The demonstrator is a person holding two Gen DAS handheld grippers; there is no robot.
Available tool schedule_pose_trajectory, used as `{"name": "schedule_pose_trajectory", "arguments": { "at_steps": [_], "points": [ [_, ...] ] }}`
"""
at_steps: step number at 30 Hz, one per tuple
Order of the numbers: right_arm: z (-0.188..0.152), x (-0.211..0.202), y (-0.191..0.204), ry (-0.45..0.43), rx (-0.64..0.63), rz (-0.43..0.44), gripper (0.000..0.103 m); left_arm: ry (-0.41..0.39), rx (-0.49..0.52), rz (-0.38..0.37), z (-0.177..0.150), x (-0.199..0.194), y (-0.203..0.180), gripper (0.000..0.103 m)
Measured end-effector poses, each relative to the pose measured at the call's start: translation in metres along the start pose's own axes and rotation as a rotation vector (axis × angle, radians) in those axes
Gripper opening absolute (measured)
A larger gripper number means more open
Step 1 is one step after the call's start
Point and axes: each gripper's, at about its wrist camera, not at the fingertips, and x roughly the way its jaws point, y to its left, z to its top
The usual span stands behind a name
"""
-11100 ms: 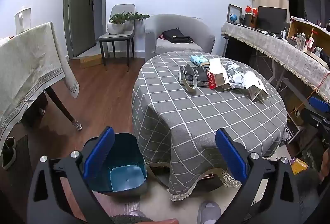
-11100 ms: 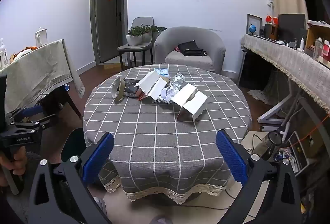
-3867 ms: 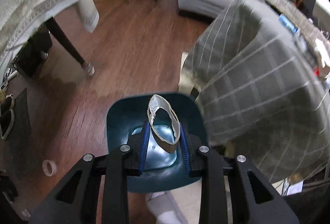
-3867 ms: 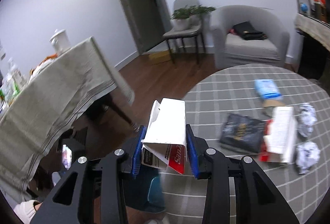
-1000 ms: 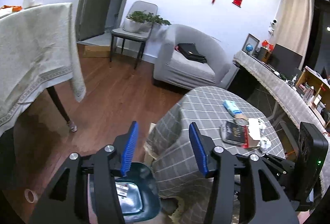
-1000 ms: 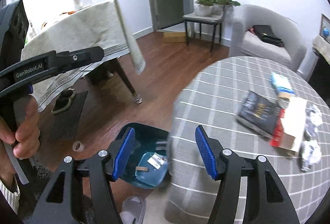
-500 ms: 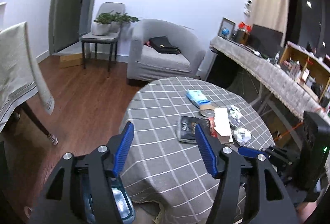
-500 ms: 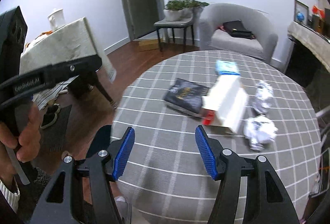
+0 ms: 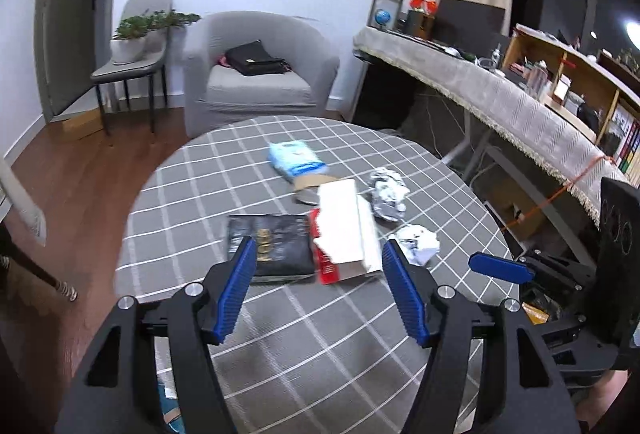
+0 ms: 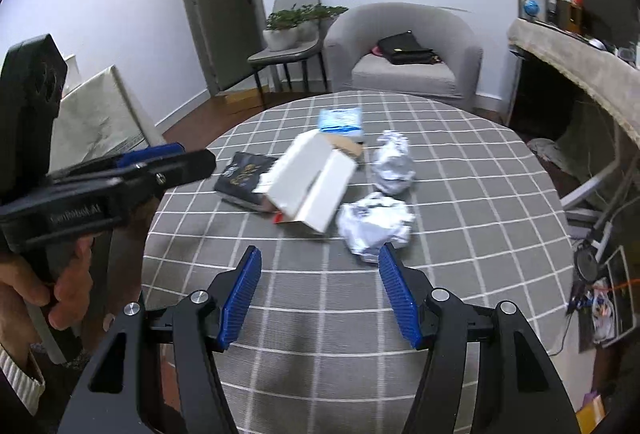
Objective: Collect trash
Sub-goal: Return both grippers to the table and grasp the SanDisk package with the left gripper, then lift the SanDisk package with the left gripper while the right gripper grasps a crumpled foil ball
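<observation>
Both claws hang over the near edge of the bench, spread wide and empty: left claw, right claw.

Trash lies in a cluster around the middle of the bench. A white carton with a torn red end rests partly on a black packet. Two crumpled foil balls sit on its right side, one nearer us, one farther. A blue tissue pack lies toward the far edge, with a brown cardboard scrap just beside it.

Handling, our estimate:
- Carton: light, hollow, will cave if squeezed. Take it across the short width near the open end.
- Foil balls: light and squashy; any pinch through the middle should hold.
- Black packet: flat and slick, hard to get under. We would lift it by an edge, or clear the carton off it first.

The near foil ball sits closest to the right claw.
</observation>
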Motion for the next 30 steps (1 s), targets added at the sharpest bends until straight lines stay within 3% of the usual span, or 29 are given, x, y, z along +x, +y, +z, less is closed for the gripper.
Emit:
{"name": "schedule_pose_trajectory", "arguments": {
  "at_steps": [6, 15, 23, 25, 30],
  "points": [
    [-0.005, 0.0, -0.023, 0.002, 0.033, -0.017, 0.062, 0.046, 0.032, 0.001, 0.005, 0.031, -0.015, 0.068],
    [-0.005, -0.002, -0.042, 0.003, 0.032, -0.05, 0.062, 0.105, 0.001, -0.028, 0.014, 0.069, -0.022, 0.065],
    [-0.007, 0.003, -0.05, 0.016, 0.038, -0.059, 0.062, 0.153, 0.015, -0.005, 0.008, 0.091, -0.028, 0.053],
    [-0.007, 0.006, -0.051, 0.024, 0.034, -0.065, 0.062, 0.175, 0.013, 0.006, 0.006, 0.097, -0.026, 0.045],
    [-0.006, 0.012, -0.05, 0.031, 0.051, -0.055, 0.062, 0.176, -0.028, -0.023, 0.007, 0.098, -0.02, 0.039]
  ]
}}
